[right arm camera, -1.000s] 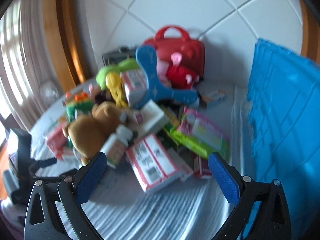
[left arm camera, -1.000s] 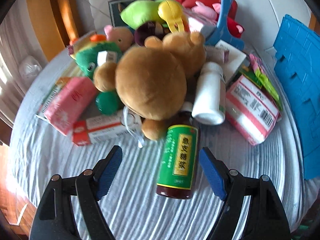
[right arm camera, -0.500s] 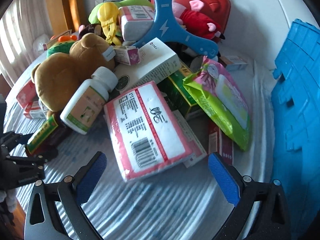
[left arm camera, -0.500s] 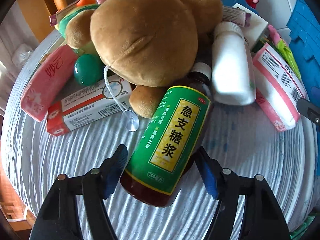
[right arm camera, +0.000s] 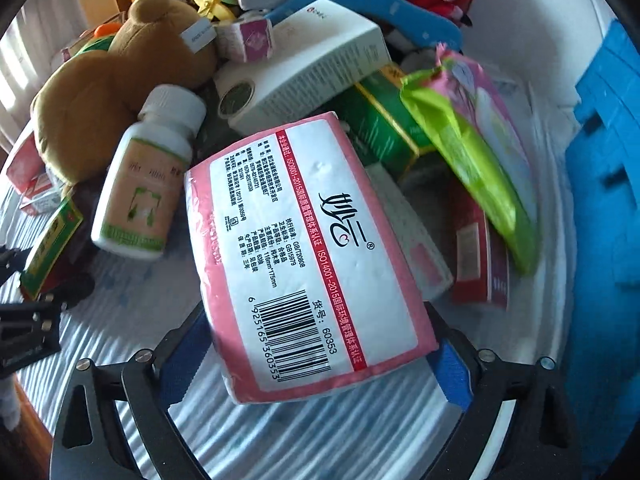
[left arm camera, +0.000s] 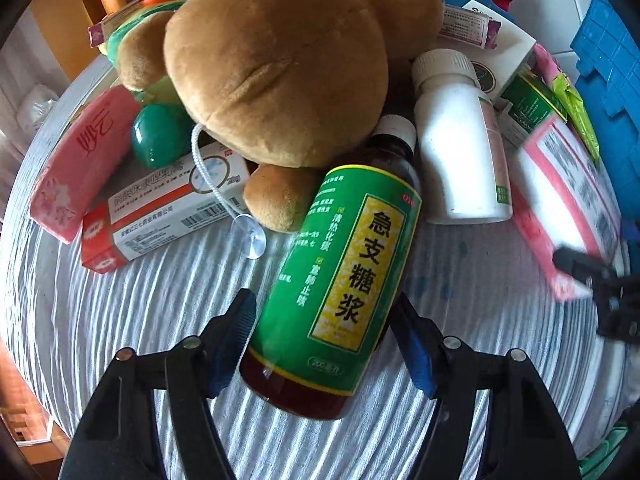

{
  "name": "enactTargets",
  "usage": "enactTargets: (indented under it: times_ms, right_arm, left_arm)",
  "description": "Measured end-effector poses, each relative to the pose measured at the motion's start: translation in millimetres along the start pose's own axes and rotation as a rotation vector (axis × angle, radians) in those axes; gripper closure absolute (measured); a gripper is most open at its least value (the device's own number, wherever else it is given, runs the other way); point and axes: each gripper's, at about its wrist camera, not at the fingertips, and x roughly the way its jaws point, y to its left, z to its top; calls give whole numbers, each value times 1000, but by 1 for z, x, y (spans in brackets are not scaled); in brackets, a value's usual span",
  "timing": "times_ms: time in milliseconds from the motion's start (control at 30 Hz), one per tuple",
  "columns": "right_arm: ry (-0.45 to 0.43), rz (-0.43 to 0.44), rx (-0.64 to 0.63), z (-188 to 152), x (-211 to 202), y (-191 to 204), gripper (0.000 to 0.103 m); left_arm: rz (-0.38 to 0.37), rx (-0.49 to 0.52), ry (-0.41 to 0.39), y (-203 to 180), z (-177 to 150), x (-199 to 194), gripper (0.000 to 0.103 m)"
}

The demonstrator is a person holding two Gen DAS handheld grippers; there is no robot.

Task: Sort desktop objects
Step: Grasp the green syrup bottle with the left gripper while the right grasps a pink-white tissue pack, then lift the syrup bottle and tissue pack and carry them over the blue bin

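A brown syrup bottle [left arm camera: 340, 280] with a green and yellow label lies on the striped cloth, its cap against the teddy bear. My left gripper [left arm camera: 324, 336] points down over it. Its blue pads [left arm camera: 236, 332] flank the bottle's lower half and its jaws are closing, with barely a gap at either side. In the right wrist view a pink and white tissue pack [right arm camera: 304, 256] lies tilted on the pile. My right gripper [right arm camera: 320, 356] stands wide around its near end. Those jaws are closing too, and the pads [right arm camera: 450, 368] sit clear of the pack.
A brown teddy bear [left arm camera: 276, 60], a white pill bottle [left arm camera: 460, 140], a red and white medicine box [left arm camera: 160, 216] and a pink pack [left arm camera: 80, 168] crowd the syrup bottle. A green bag [right arm camera: 472, 152] and a white box [right arm camera: 312, 64] lie behind the tissue pack. A blue crate [right arm camera: 608, 200] stands on the right.
Both grippers came down toward the pile. The left one now straddles the syrup bottle with narrower jaws. The right one now has the tissue pack between its fingers.
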Motion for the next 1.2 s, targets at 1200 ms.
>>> enactTargets:
  times_ms: [1200]
  right_arm:
    - [-118,11,57,-60,-101,8,9]
  left_arm:
    - [-45,44,-155,16,-8,-72,52]
